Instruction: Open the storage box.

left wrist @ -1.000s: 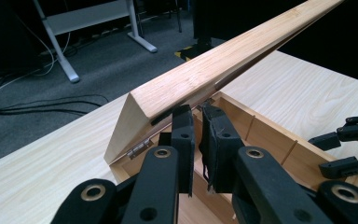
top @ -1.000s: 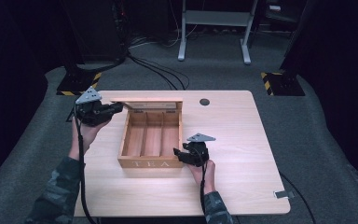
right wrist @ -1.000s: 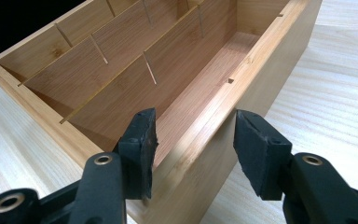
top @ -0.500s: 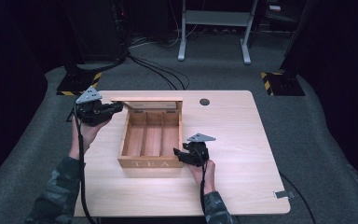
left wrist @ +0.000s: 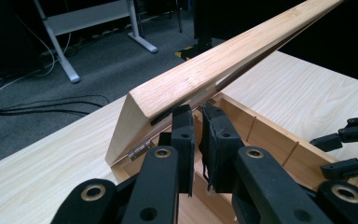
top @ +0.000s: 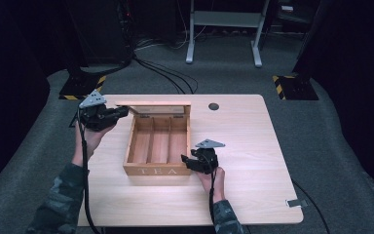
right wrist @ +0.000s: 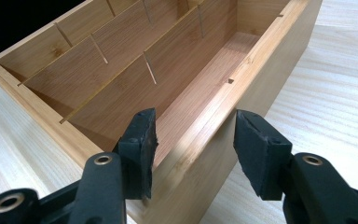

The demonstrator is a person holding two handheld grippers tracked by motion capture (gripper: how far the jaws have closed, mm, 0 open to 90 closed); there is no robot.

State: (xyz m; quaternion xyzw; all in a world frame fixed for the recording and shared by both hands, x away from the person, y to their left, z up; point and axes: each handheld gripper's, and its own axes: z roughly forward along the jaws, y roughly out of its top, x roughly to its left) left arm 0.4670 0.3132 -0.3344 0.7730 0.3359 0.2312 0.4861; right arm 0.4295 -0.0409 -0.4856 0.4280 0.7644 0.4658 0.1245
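Straddling tea box (top: 157, 169) wall: right gripper (right wrist: 193, 140)

The box (top: 158, 146) is showing pale, smooth wood with a fine straight grain; between the right gripper's (right wrist: 193, 140) jaws its wall is looking matt, and its inner dividers (right wrist: 121, 65) are appearing as thin slats of the same wood. The lid (left wrist: 223, 65), rising just above the left gripper's (left wrist: 198, 140) jaws, is showing a lightly satin face and a small metal hinge (left wrist: 139, 150). The table (top: 253, 146) under both tools is looking like light wood-grain laminate, smooth and faintly shiny. The jaws themselves are looking like matt black plastic with rougher rubbery pads (right wrist: 142, 140) and brassy metal rivets (right wrist: 103, 160). The floor (top: 321, 73) beyond is looking like grey, rough carpet.
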